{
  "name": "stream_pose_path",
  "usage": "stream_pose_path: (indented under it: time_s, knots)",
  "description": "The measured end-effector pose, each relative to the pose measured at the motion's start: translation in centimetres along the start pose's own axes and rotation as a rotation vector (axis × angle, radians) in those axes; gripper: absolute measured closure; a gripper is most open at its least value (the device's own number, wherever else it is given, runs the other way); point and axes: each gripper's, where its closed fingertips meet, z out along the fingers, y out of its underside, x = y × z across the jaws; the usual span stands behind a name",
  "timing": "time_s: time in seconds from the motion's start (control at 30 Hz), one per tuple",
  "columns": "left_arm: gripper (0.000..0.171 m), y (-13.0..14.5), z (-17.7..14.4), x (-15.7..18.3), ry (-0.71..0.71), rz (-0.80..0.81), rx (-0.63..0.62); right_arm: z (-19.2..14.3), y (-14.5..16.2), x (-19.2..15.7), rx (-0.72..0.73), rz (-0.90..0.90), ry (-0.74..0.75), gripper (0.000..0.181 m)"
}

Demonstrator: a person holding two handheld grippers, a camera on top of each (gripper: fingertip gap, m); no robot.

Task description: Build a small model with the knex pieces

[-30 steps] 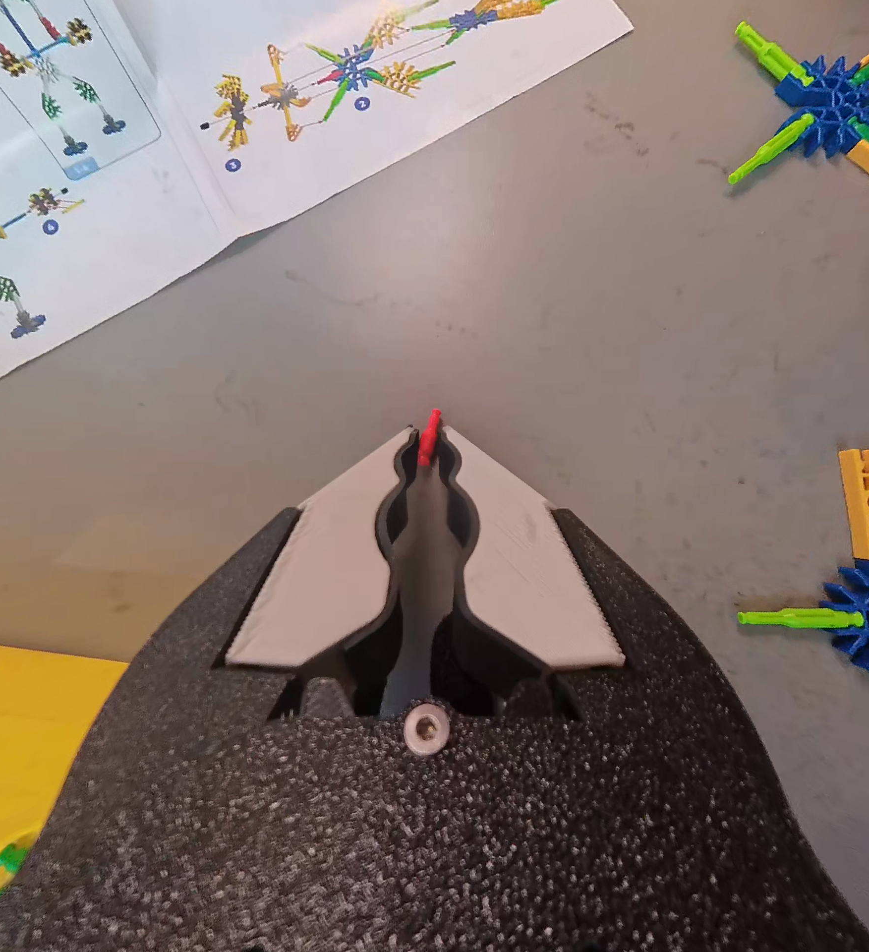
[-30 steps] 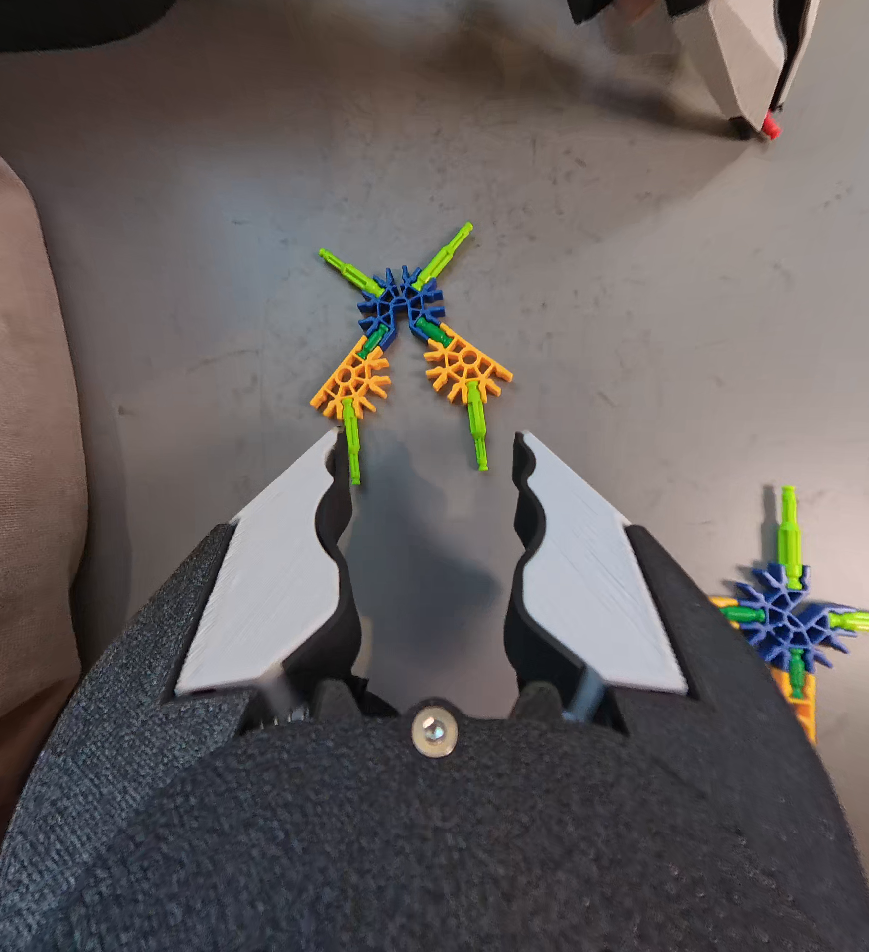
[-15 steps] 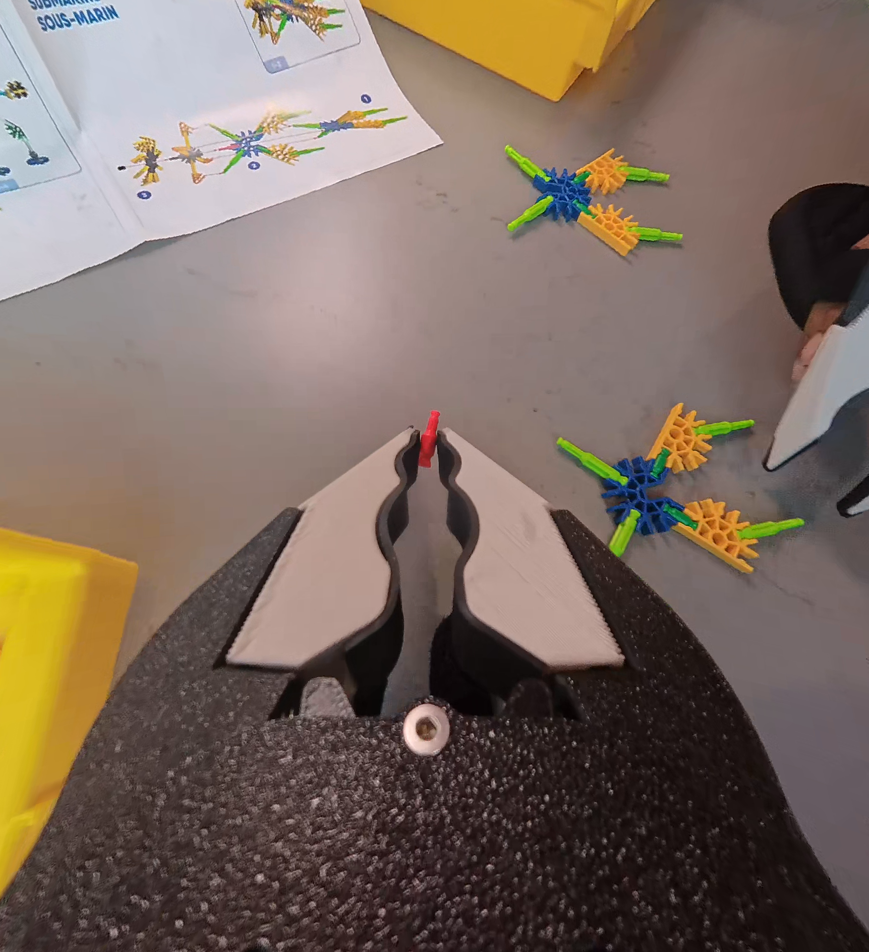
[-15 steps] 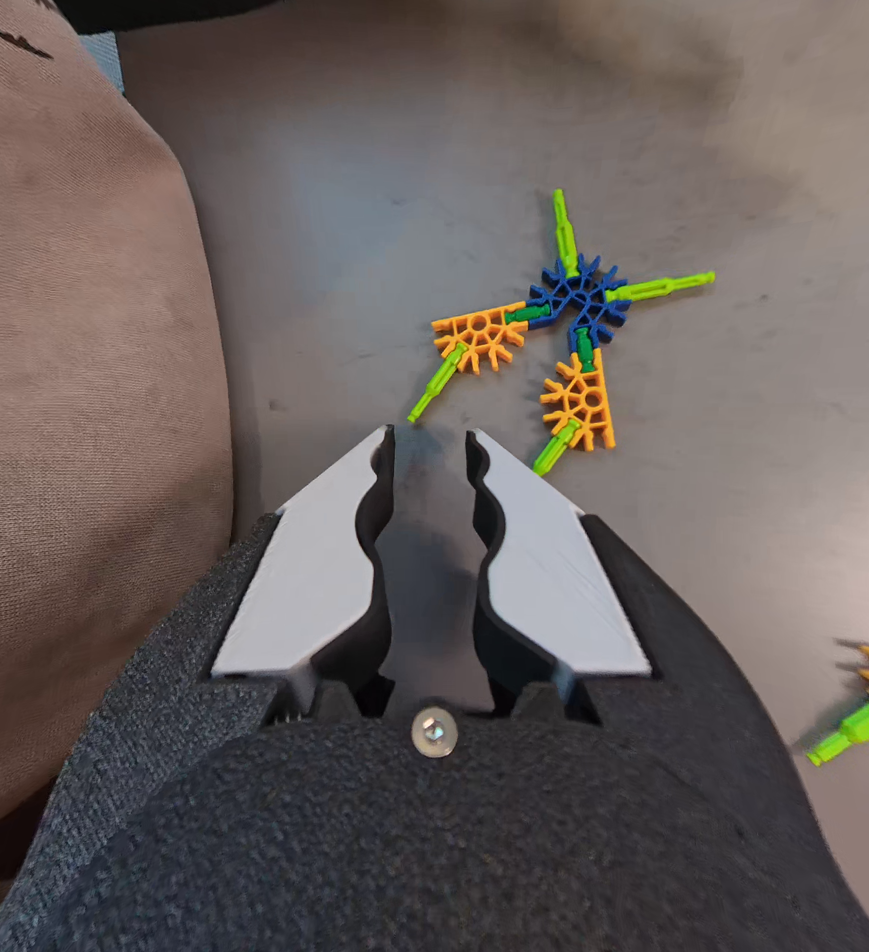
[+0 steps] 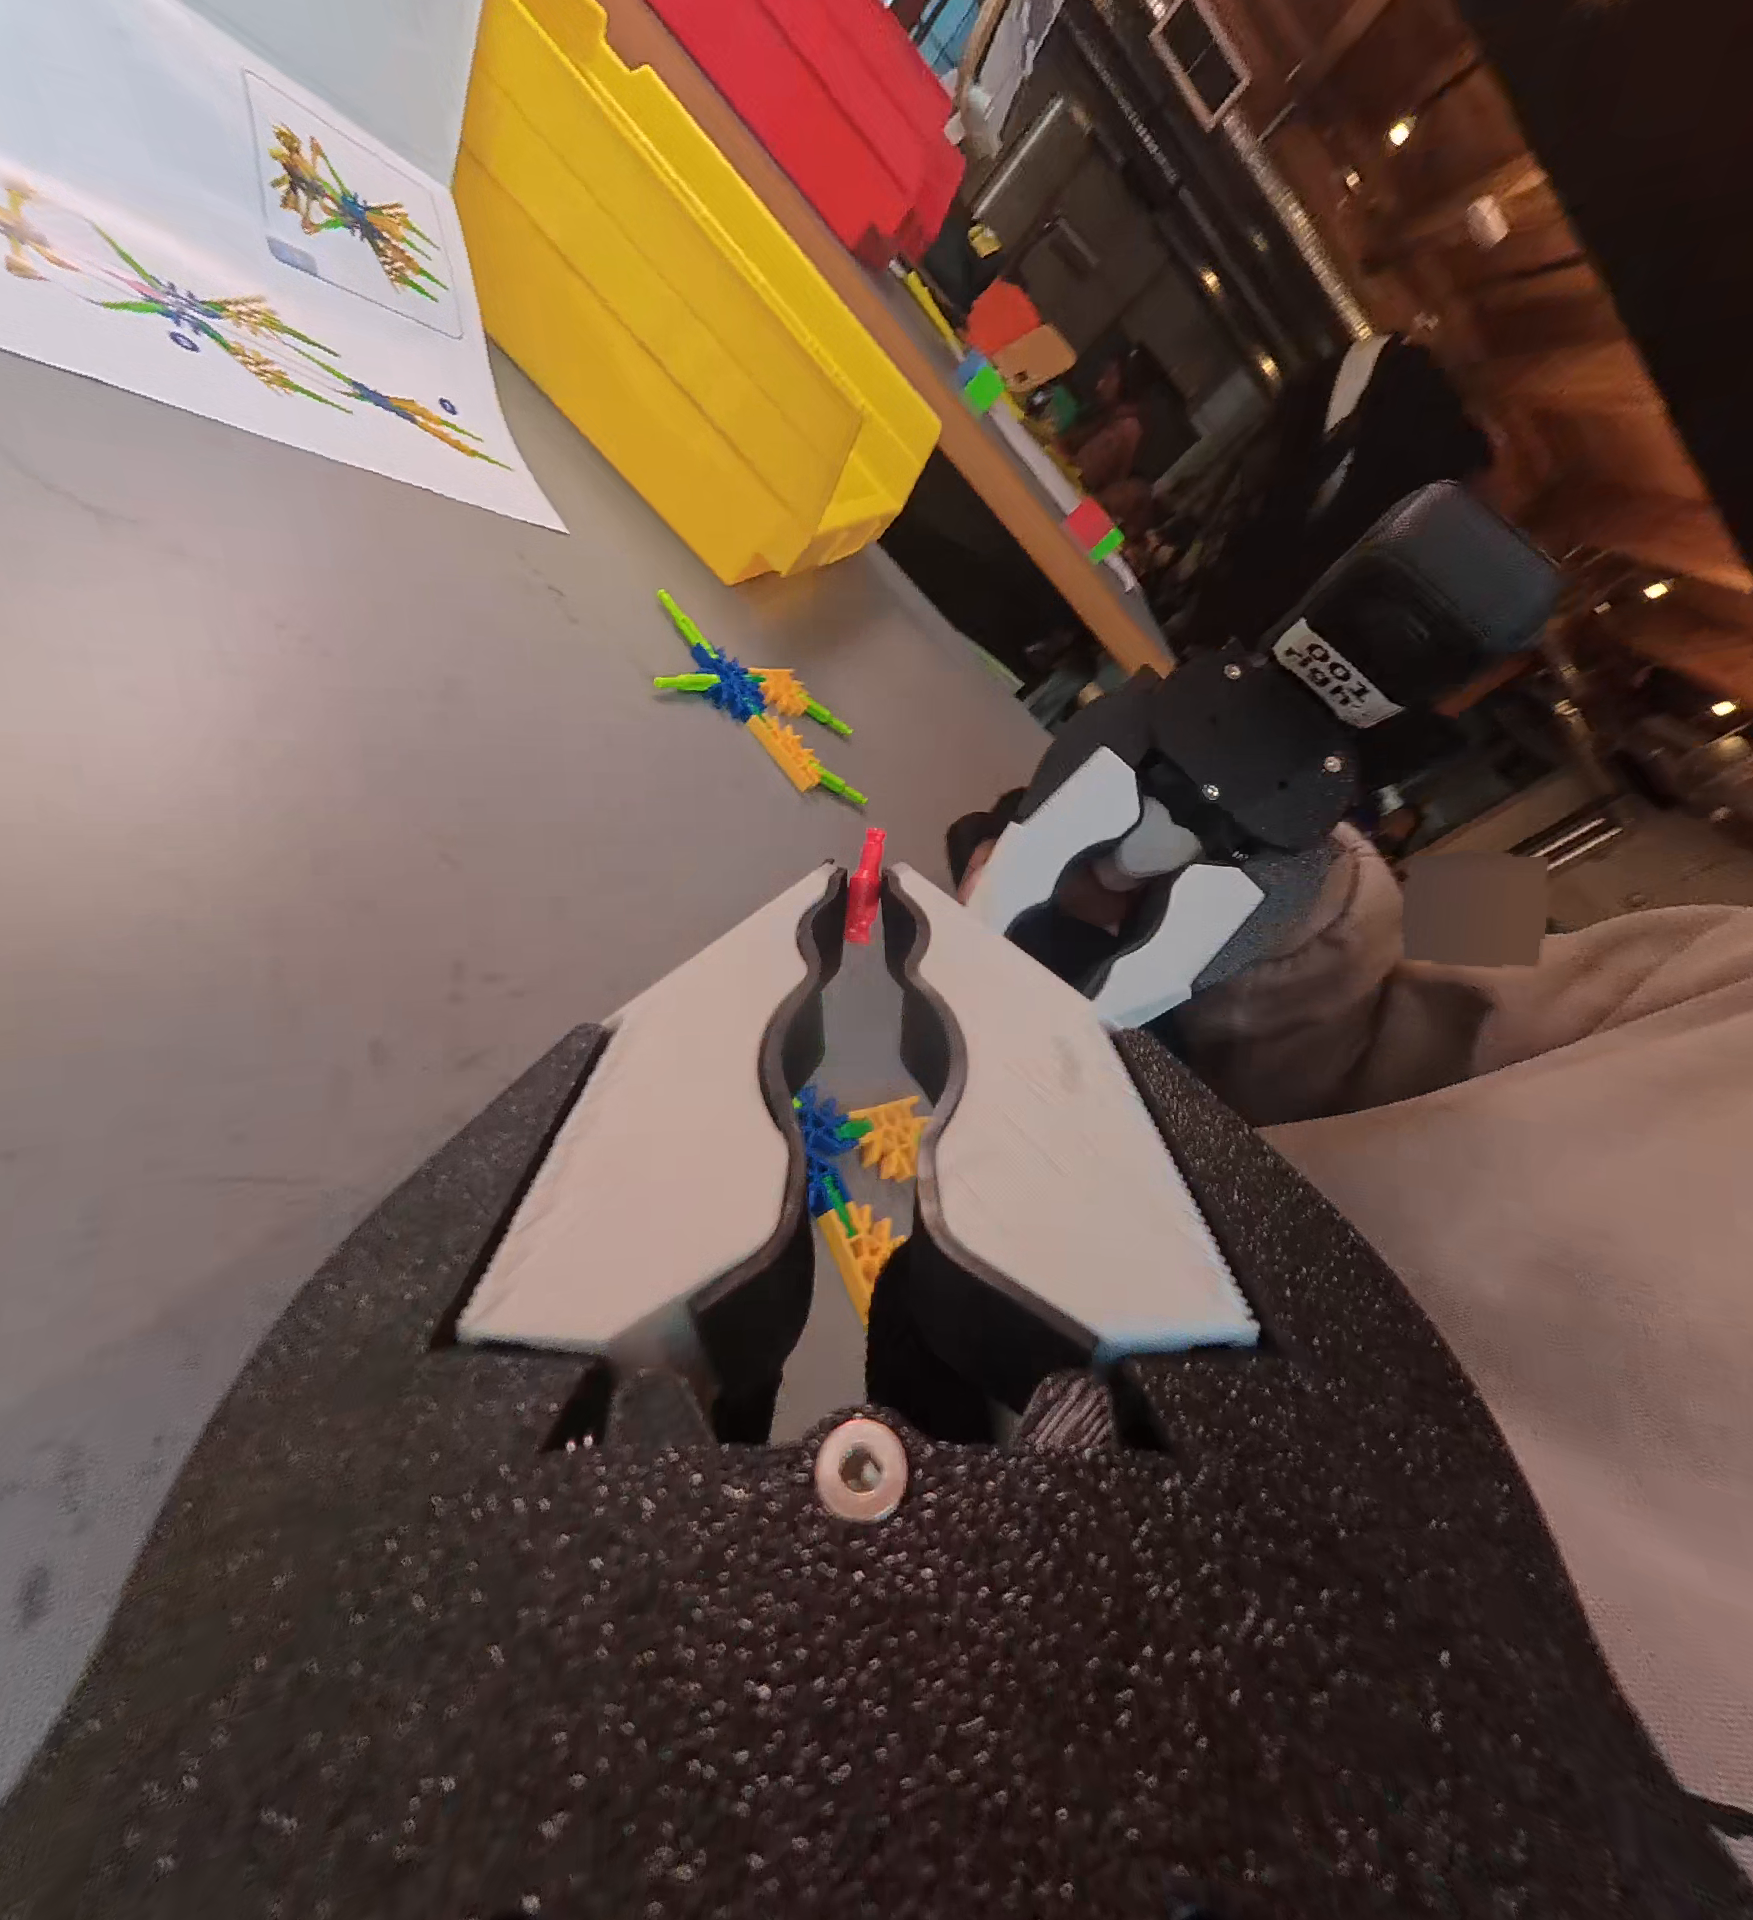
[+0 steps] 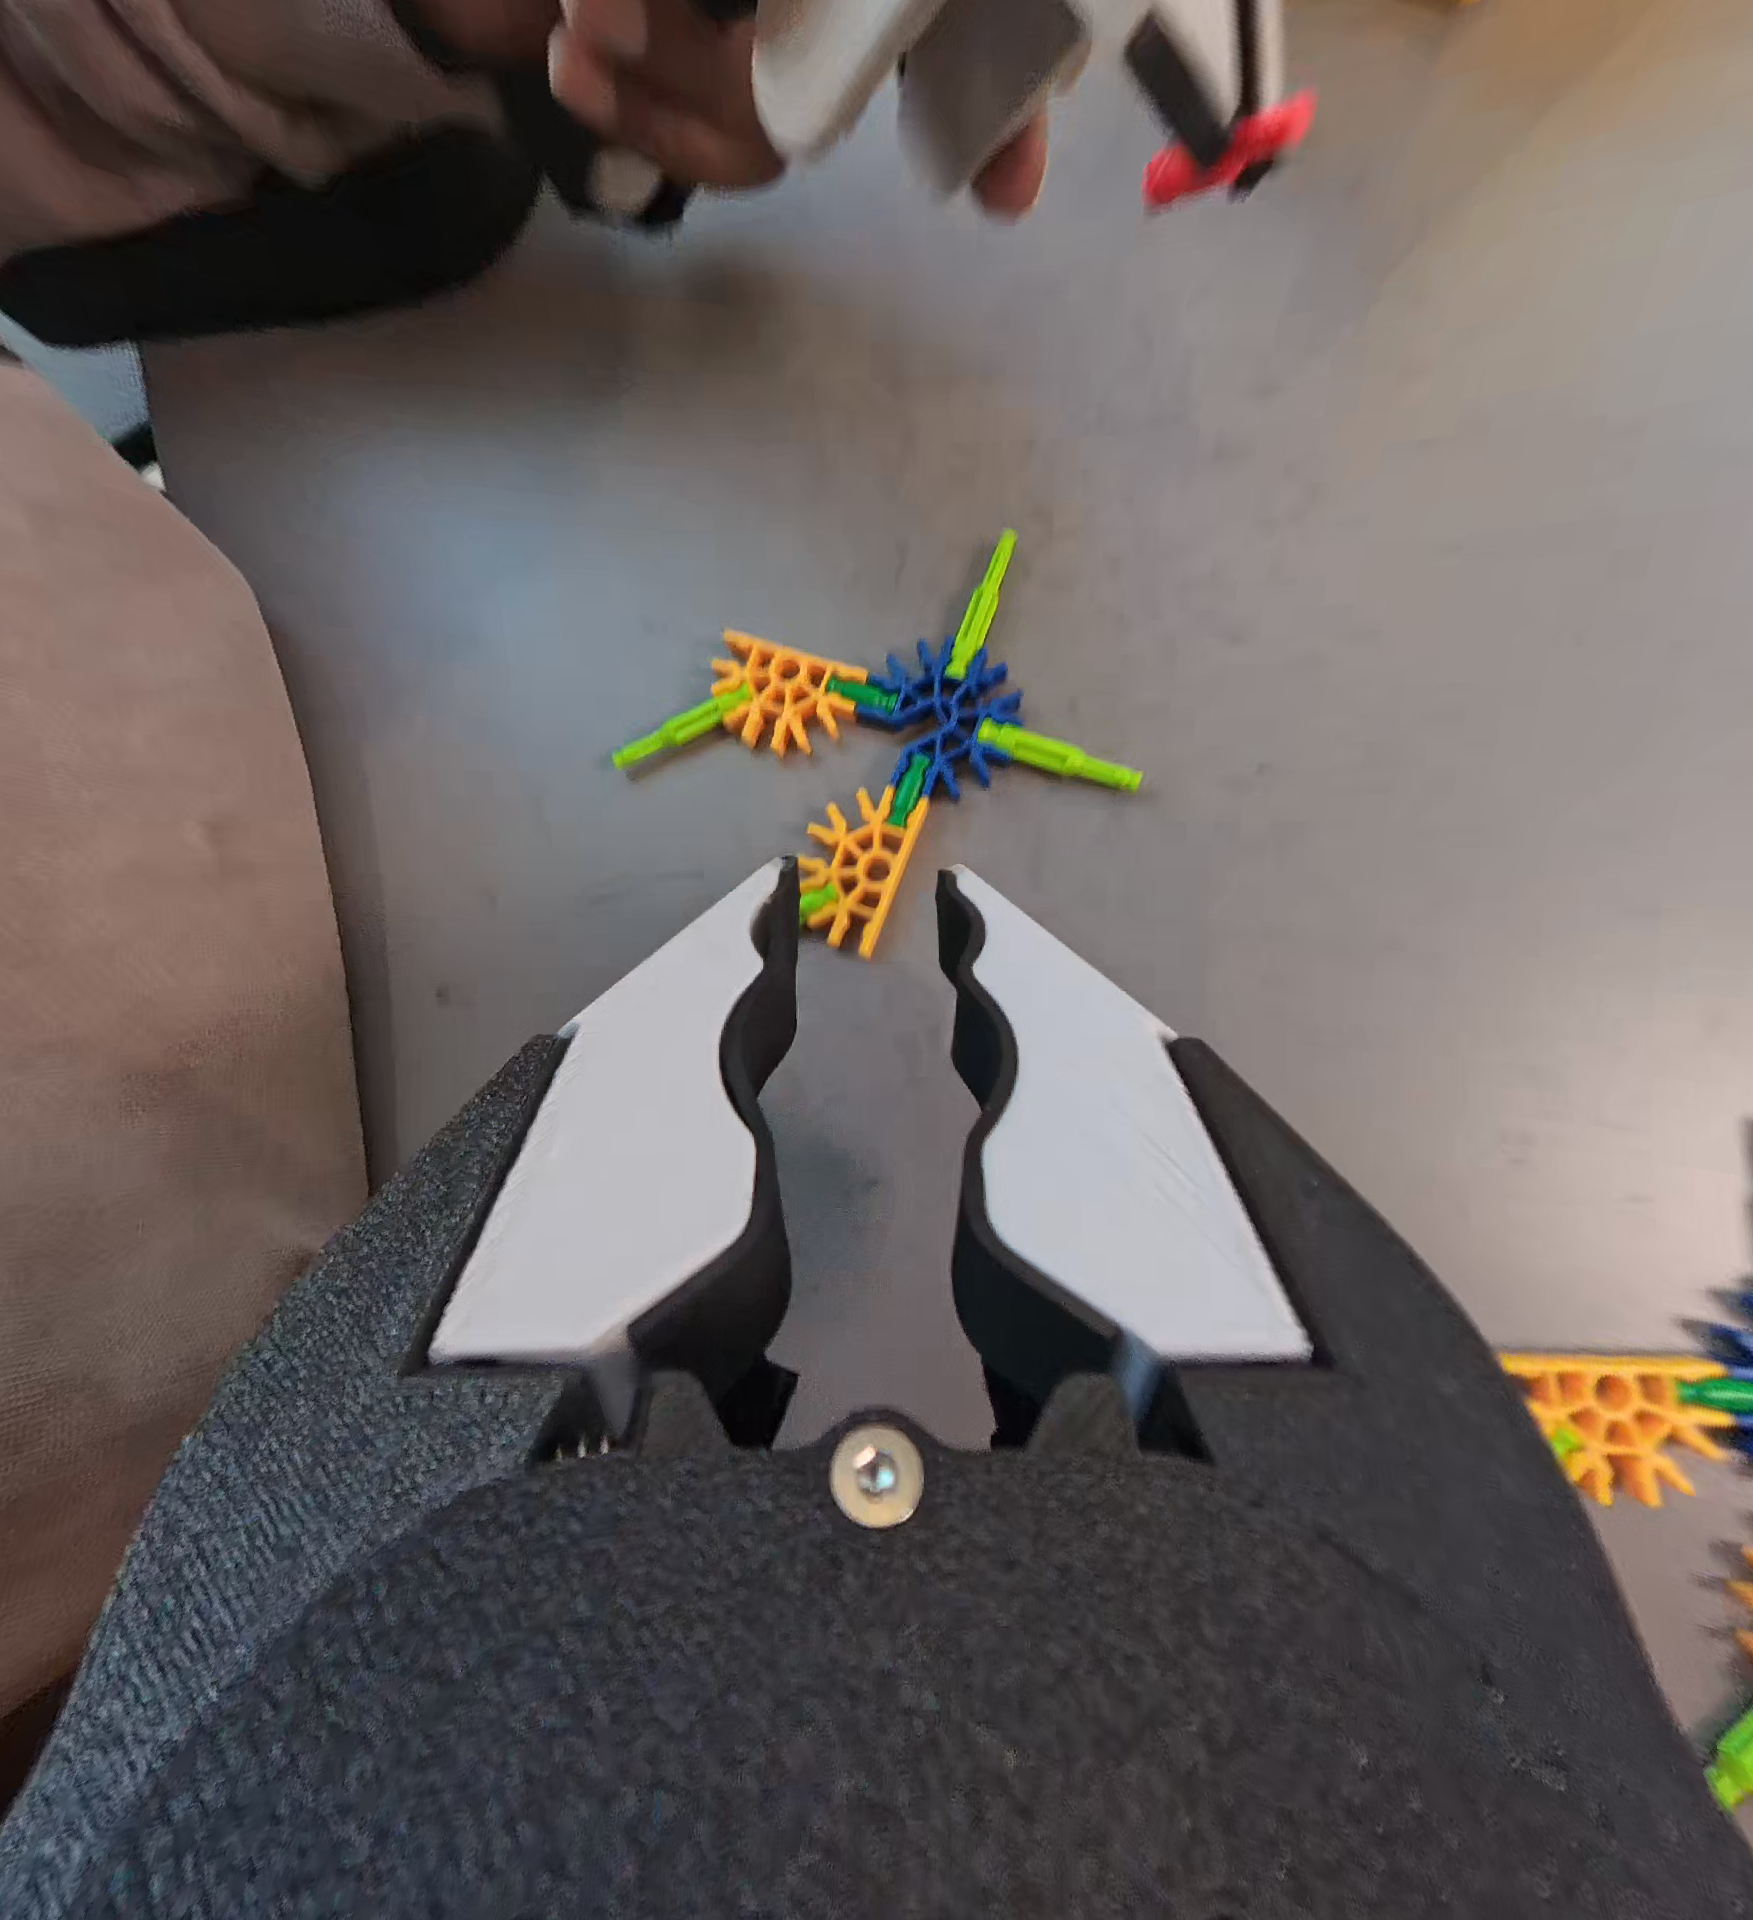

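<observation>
My left gripper is shut on a small red rod, held above the grey table and tilted. It shows blurred at the top of the right wrist view with the red rod. My right gripper is open, its tips just short of an assembly of a blue hub, orange fan connectors and green rods. The nearest orange connector lies just beyond the tips, by the left finger. The same assembly shows through the left jaws. The right gripper also shows in the left wrist view.
A second like assembly lies farther off and at the lower right of the right wrist view. A printed instruction sheet, a yellow bin and a red bin stand at the back. A person's beige sleeve is at the left. Tip to tip, the grippers are about 11 cm apart.
My left gripper has lifted and tilted with the red rod, now over the near assembly. My right gripper has moved closer to that assembly and opened a little wider.
</observation>
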Motion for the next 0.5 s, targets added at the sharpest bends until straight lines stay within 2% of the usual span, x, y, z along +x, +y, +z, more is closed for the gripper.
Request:
stream_pose_path:
  time_s: [0.17,0.27,0.37,0.5]
  knots:
    - [0.166,-0.5,0.2,1.8,0.179,-0.162,0.063,-2.2,-7.1,2.1,0.327,-0.049,0.036,0.156]
    - [0.166,-0.5,0.4,2.8,0.249,-0.195,0.070,-2.9,-9.9,3.2,0.458,0.005,-0.049,0.160]
    - [0.166,-0.5,0.3,3.2,0.257,-0.156,0.070,-3.1,-11.0,3.2,0.493,0.084,-0.198,0.171]
    - [0.166,-0.3,0.3,3.1,0.230,-0.110,0.051,-2.2,-10.8,3.0,0.447,0.151,-0.293,0.178]
